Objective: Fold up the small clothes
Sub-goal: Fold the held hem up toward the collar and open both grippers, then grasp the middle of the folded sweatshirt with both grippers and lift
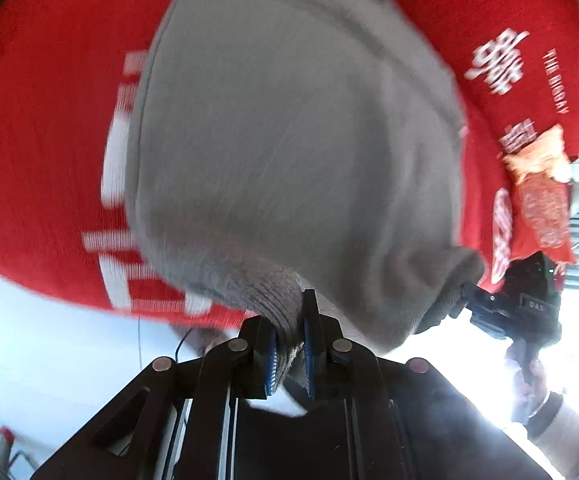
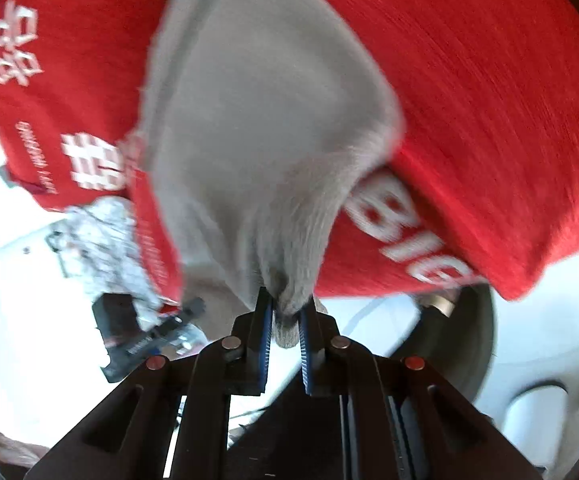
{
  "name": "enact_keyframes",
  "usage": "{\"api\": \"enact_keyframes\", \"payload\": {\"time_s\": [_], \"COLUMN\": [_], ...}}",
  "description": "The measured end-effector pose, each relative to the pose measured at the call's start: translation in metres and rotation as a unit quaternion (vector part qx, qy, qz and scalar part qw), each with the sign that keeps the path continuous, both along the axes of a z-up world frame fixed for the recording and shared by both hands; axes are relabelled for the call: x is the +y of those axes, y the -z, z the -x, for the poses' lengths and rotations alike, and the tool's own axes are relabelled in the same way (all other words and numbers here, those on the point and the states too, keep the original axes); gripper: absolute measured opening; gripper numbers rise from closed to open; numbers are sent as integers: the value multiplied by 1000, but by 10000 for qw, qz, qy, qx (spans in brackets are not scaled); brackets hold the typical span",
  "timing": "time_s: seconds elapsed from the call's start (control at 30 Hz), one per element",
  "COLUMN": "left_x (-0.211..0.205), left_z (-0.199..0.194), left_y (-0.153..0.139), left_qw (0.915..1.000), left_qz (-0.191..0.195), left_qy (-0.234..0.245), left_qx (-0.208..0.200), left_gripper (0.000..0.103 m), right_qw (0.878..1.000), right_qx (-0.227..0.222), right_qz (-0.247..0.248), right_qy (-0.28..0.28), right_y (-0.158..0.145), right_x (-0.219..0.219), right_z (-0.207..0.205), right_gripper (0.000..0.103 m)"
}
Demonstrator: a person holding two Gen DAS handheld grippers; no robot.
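Pinching a ribbed grey edge between its blue pads, the left tool (image 1: 291, 344) was clamped shut on the grey garment (image 1: 289, 140), the cloth bunched right at its fingertips at the lower centre of the left wrist view. From there the garment spread upward and away, filling the middle of the frame, blurred by motion. At lower right of that view the right tool (image 1: 463, 298) held another corner of the same garment, with a hand (image 1: 529, 380) gripping its handle below.

In the right wrist view the right tool (image 2: 287, 320) was likewise closed on a gathered grey corner (image 2: 289, 312), the fabric hanging between its blue pads at lower centre and widening toward the top. The left tool (image 2: 193, 308) showed at lower left, its tips against the cloth.

Behind the garment lay a red cloth with white lettering (image 1: 49, 140), covering most of the upper frame. A crumpled red and orange snack bag (image 1: 541, 200) sat at the right edge, beyond the garment.
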State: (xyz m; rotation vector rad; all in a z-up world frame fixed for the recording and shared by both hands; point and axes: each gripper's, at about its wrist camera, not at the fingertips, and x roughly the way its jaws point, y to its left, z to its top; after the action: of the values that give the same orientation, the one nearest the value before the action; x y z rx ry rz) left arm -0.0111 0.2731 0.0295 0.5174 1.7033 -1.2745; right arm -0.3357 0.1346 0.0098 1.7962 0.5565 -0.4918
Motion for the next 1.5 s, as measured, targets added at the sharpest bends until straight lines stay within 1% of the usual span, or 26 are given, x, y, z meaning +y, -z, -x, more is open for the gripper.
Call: {"api": "enact_keyframes", "payload": {"time_s": [0.07, 0.1, 0.13, 0.17, 0.23, 0.33, 0.43, 0.5, 0.53, 0.57, 0.63, 0.7, 0.73, 0.77, 0.8, 0.83, 0.9, 0.93, 0.97, 1.0, 1.03, 1.13, 1.27, 1.33, 1.4, 1.5], "left_x": [-16, -29, -43, -57, -84, -107, -131, -138, -143, -147, -154, -152, -151, -150, -148, -146, -146, -146, -147, -151, -155, -169, -190, -195, -198, -200], "left_z": [-11, -21, -28, -34, -48, -61, -73, -82, -85, -77, -74, -77, -78, -79, -80, -82, -85, -86, -86, -82, -77, -65, -51, -50, -51, -56], "left_y": [-16, -25, -32, -36, -34, -32, -29, -22, -18, -12, -9, -11, -13, -16, -22, -29, -40, -47, -50, -53, -54, -41, -5, 10, 17, 19], "left_qw": [9995, 9992, 9985, 9981, 9972, 9960, 9948, 9947, 9952, 9953, 9961, 9974, 9982, 9984, 9979, 9975, 9980, 9975, 9969, 9952, 9919, 9833, 9765, 9735, 9722, 9727], "left_qz": [303, 392, 522, 591, 679, 707, 592, 445, 286, 186, 39, 15, -31, -35, 32, 100, 150, 161, 158, 167, 190, 73, -258, -437, -498, -467], "left_qy": [-81, -104, -145, -164, -220, -337, -428, -481, -464, -457, -451, -391, -353, -367, -429, -447, -396, -388, -345, -222, 7, 611, 1167, 1253, 1249, 1165], "left_qx": [-29, -24, -40, -84, -237, -436, -712, -796, -810, -833, -760, -603, -488, -434, -484, -544, -468, -562, -696, -940, -1259, -1714, -1795, -1865, -1919, -1952], "left_gripper": [12, 12, 12, 12, 12, 12, 12, 13, 13, 17, 17, 18, 34, 60, 68, 69, 69, 70, 73, 75, 75, 75, 75, 75, 75, 75], "right_qw": [9995, 9986, 9980, 9970, 9963, 9957, 9963, 9963, 9963, 9962, 9960, 9960, 9964, 9968, 9970, 9968, 9953, 9939, 9927, 9903, 9884, 9799, 9635, 9607, 9600, 9502], "right_qx": [-153, -218, -244, -252, -177, 103, 323, 470, 511, 550, 623, 709, 700, 688, 701, 728, 877, 970, 1047, 1175, 1239, 1509, 1939, 1999, 1983, 2189], "right_qz": [219, 394, 496, 656, 797, 910, 786, 713, 690, 669, 634, 541, 471, 385, 301, 284, 308, 388, 454, 592, 712, 1008, 1194, 1156, 1065, 1191], "right_qy": [181, 270, 290, 308, 263, 109, 80, 58, 58, 47, -12, -78, -92, -99, -118, -147, -285, -353, -388, -457, -517, -831, -1406, -1540, -1664, -1872], "right_y": [-16, -26, -31, -38, -43, -42, -29, -25, -23, -22, -18, -14, -12, -9, -6, -5, -5, -7, -10, -15, -19, -29, -24, -19, -12, -10], "right_x": [-17, -34, -40, -57, -82, -114, -139, -151, -154, -157, -164, -171, -173, -175, -177, -177, -179, -180, -182, -184, -185, -190, -196, -197, -196, -191], "right_z": [-6, -8, -4, -7, -10, -24, -23, -32, -33, -33, -31, -33, -33, -33, -33, -31, -32, -33, -35, -36, -38, -44, -61, -65, -70, -75], "right_gripper": [12, 12, 8, 8, 8, 8, 8, 8, 8, 8, 9, 12, 12, 12, 13, 14, 17, 30, 49, 58, 63, 63, 63, 63, 63, 63]}}
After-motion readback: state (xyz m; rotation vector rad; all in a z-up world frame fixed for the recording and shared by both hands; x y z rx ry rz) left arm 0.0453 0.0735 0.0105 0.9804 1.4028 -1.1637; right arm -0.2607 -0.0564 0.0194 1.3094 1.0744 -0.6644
